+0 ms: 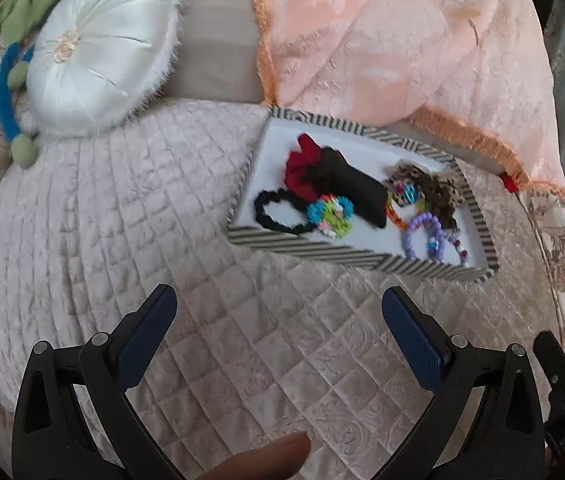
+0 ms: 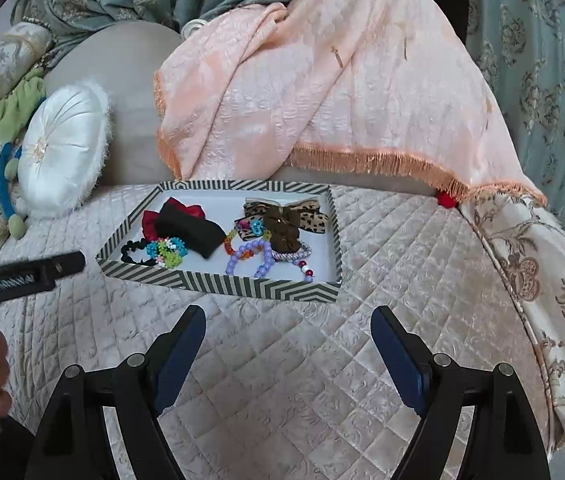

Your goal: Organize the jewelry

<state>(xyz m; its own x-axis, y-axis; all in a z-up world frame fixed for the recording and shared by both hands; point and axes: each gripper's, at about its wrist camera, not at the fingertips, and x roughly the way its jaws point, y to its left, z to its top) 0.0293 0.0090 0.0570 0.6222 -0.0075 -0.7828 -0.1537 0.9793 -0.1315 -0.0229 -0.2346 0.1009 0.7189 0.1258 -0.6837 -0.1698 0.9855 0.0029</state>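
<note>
Mostly soft: quilted bedspread (image 2: 362, 360), striped tray (image 2: 218, 282) (rectangular), beaded bracelets (image 2: 248, 258).

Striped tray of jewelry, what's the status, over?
Left claw and right claw open, empty, short of the striped tray. Bracelets and scrunchies jumbled inside. Nothing in the way.

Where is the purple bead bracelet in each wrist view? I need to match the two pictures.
Left wrist view: the purple bead bracelet lies right of centre, in the near right corner of the striped tray.
Right wrist view: the purple bead bracelet sits just left of centre, near the front wall of the striped tray.
Shared landmark: the black pouch, left of the bracelet in both.
</note>
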